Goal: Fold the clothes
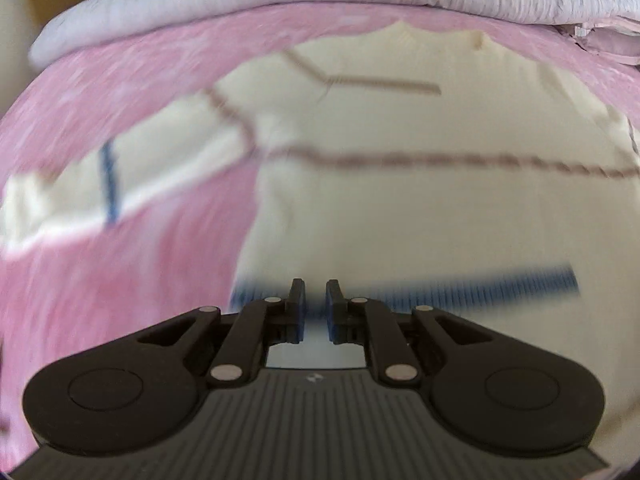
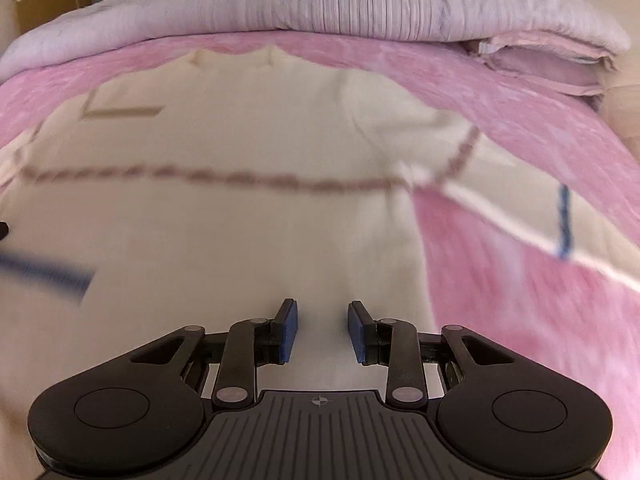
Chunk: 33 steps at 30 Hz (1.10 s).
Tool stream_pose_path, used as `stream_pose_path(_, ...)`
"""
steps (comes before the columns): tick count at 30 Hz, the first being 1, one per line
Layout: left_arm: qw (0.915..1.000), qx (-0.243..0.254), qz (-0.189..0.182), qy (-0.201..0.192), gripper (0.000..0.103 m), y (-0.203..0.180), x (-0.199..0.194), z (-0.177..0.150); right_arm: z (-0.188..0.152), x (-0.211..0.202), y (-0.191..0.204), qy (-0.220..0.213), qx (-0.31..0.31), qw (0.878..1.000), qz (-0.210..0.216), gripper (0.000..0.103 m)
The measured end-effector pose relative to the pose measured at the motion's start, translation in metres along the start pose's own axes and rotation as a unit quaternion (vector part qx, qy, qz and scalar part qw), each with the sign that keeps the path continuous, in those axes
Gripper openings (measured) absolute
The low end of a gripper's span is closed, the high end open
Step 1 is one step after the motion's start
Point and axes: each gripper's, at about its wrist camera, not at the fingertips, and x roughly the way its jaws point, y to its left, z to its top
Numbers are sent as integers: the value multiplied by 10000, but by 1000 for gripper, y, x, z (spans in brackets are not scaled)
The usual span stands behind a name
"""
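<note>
cream sweater [image 1: 400,208] lies spread just beyond the left gripper [image 1: 316,292].

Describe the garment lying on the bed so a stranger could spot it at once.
Start from the pink bedspread, with a folded pale quilt at its far end. Spread flat on the pink lies a cream sweater, sleeves out. Only it is cream, crossed by a thin brown stripe and blue bands.

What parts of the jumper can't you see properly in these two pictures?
- Left wrist view: the jumper's bottom edge is hidden behind the left gripper.
- Left wrist view: the left sleeve's cuff is blurred and runs off the picture's edge.
- Right wrist view: the right sleeve is cut off by the edge.
- Both views: the knit pattern is smeared by blur.
</note>
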Motion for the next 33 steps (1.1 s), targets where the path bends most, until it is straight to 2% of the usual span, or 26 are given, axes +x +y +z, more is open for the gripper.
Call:
stream_pose_path(2,9994,-232,9,265,10,8,-20,-26,-18,-19,2,185,-45,9998,35,32)
stream_pose_path(7,9934,-614,104,965,11,27,-60,-64,-37,-51,-4,1074,43,9940,188,32)
stream_pose_path(10,9921,-839,252,896,11,51,-76,-65,-36,-62,-5,1363,66,9905,194,32)
stream_pose_path(12,9892,-1231,388,697,13,82,-77,-54,-30,-67,-8,1285,293,9912,155,32)
stream_pose_path(14,9823,-1728,568,455,18,120,-71,-39,-17,-65,-12,1115,690,9912,161,32)
stream_pose_path(16,9699,-2323,705,168,20,164,-59,-21,-3,-60,-17,967,1202,9878,193,32)
stream_pose_path(19,9411,-3290,746,-236,20,235,-39,-2,19,-47,-26,842,1989,9763,161,32)
stream_pose_path(21,9233,-3738,748,-460,20,275,-23,9,29,-42,-28,781,2426,9669,74,32)
stream_pose_path(25,8925,-4400,789,-594,20,337,14,27,40,-41,-17,727,2800,9569,-261,32)
stream_pose_path(27,8766,-4713,782,-579,20,362,32,34,46,-40,-4,727,2762,9574,-427,32)
stream_pose_path(29,8718,-4806,755,-580,20,372,41,36,52,-39,14,736,2601,9611,-563,32)
stream_pose_path(30,8708,-4825,739,-583,17,376,44,36,54,-38,23,740,2534,9629,-568,32)
stream_pose_path(31,8699,-4844,723,-585,8,379,47,36,57,-37,31,743,2482,9643,-552,32)
stream_pose_path(33,8680,-4882,691,-590,5,386,54,36,61,-34,46,751,2396,9666,-512,32)
